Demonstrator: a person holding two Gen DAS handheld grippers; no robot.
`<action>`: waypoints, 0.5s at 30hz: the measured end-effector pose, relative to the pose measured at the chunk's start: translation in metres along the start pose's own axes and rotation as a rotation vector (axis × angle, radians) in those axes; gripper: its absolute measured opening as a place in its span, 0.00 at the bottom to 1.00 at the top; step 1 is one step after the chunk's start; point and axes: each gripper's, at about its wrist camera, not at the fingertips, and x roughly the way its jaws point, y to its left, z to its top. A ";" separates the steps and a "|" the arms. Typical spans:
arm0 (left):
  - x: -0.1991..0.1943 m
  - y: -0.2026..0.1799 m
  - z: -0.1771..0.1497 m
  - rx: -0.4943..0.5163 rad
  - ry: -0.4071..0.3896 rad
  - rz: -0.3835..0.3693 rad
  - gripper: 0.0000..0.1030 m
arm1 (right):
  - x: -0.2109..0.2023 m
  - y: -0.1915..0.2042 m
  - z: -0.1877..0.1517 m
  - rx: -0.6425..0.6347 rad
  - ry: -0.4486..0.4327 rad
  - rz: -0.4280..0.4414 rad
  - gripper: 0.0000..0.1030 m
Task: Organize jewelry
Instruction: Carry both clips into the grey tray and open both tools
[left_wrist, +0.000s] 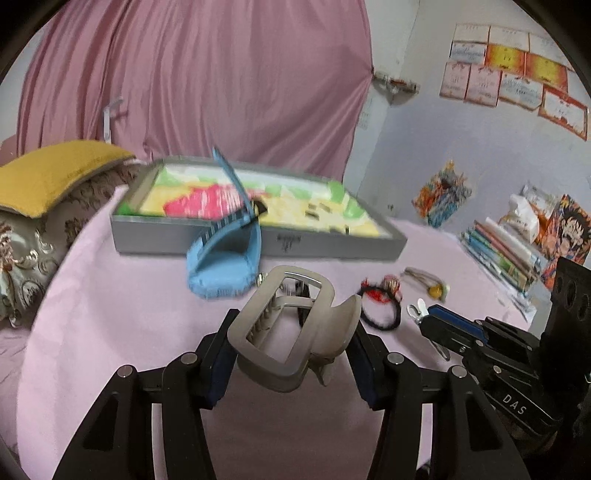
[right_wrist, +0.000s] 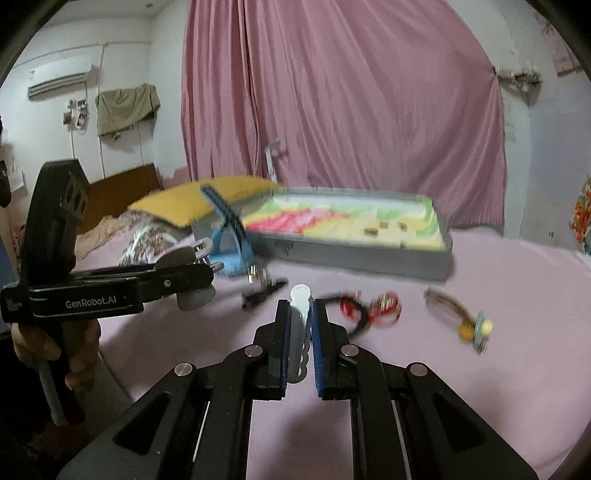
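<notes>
Left gripper (left_wrist: 291, 354) clenches a grey claw clip (left_wrist: 284, 332) held above the pink bed (left_wrist: 129, 314). Right gripper (right_wrist: 300, 332) pinches a white hair clip (right_wrist: 299, 321) upright. Beyond on the bed: black-red hair ties (right_wrist: 369, 308), a yellow-bead hair tie (right_wrist: 469, 325), then a blue claw clip (left_wrist: 225, 258) touching the grey tray (left_wrist: 332, 247) front wall.
</notes>
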 end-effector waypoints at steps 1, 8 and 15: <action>-0.003 0.000 0.004 -0.002 -0.026 0.001 0.50 | -0.002 -0.001 0.006 -0.005 -0.025 0.000 0.10; -0.021 0.001 0.037 -0.001 -0.202 0.055 0.50 | -0.004 -0.001 0.051 -0.044 -0.179 -0.007 0.10; -0.022 0.010 0.081 0.041 -0.334 0.141 0.50 | 0.014 0.003 0.095 -0.089 -0.276 -0.015 0.10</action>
